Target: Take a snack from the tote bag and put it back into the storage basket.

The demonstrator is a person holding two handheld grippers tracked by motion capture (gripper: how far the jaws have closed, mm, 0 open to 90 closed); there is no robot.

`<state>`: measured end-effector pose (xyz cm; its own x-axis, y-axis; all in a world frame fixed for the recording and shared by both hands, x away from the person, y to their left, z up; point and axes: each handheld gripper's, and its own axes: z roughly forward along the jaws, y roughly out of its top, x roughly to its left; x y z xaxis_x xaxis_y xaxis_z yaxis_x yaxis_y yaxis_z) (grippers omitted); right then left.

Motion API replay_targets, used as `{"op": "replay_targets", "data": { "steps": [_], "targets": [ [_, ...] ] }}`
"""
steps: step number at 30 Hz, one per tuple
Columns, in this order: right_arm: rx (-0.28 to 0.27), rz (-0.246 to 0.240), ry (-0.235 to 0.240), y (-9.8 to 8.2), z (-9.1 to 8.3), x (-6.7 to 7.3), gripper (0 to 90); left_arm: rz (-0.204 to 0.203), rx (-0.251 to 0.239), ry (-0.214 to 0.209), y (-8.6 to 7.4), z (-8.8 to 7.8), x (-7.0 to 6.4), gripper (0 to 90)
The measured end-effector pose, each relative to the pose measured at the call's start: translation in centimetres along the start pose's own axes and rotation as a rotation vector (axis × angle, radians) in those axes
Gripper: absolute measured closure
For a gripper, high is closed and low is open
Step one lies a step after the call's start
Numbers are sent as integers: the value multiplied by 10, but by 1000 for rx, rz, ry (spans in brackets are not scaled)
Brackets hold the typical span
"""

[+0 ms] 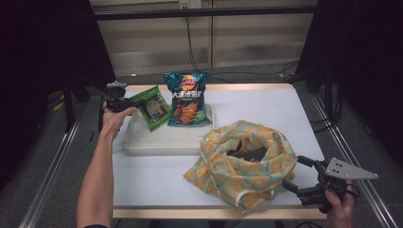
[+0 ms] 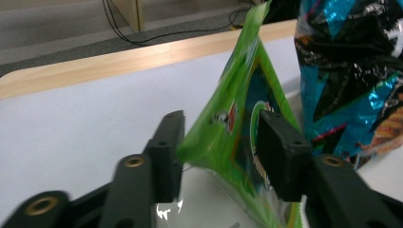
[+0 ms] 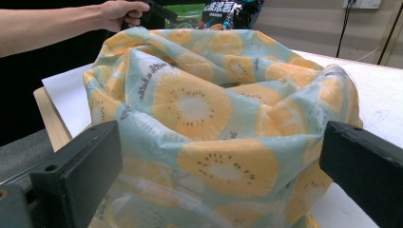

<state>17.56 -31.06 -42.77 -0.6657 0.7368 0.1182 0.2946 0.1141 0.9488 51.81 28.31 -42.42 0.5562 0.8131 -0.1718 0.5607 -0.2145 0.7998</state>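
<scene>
Left hand-held gripper: upper left of the high view, at the left edge of the green snack bag; its own view shows both jaws standing apart with the bag's edge between them. The left pad looks clear of the foil; whether the right pad touches it is hard to tell, since the bag is blurred there.

Green snack bag: propped on the white tray, upper left of centre in the high view, just left of the blue bag; in the left gripper view it stands on edge, tilted.

Blue chip bag: upright on the tray, leaning back, just beside the green one; right side of the left gripper view.

White tray: left centre of the high view, on the white worktop.

Patterned fabric bag: orange-slice print, slumped open at lower centre right, just right of the tray; centre of the right gripper view.

Right hand-held gripper: lower right of the high view, jaws spread wide, holding nothing; in its own view the fabric bag sits between the jaws, neither pad pressing it.

Left hand: top left of the right gripper view, beyond the fabric bag.
</scene>
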Motion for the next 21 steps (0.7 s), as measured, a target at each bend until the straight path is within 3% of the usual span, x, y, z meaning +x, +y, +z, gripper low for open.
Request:
{"op": "replay_targets", "data": {
  "steps": [3,6,12,17,21],
  "targets": [
    [-4,3,-8,0,0,-1,0,-45,-16,-10,-2,-3,4,444],
    [0,4,0,0,0,0,0,-44,-16,14,-2,-6,5,390],
    [0,8,-7,0,1,1,0,-84,-97,16,-5,-24,12,314],
    [4,6,-8,0,1,1,0,-60,-105,11,-14,-35,8,379],
    [1,8,-7,0,2,1,0,-78,-126,-2,-21,-42,7,433]
  ]
}}
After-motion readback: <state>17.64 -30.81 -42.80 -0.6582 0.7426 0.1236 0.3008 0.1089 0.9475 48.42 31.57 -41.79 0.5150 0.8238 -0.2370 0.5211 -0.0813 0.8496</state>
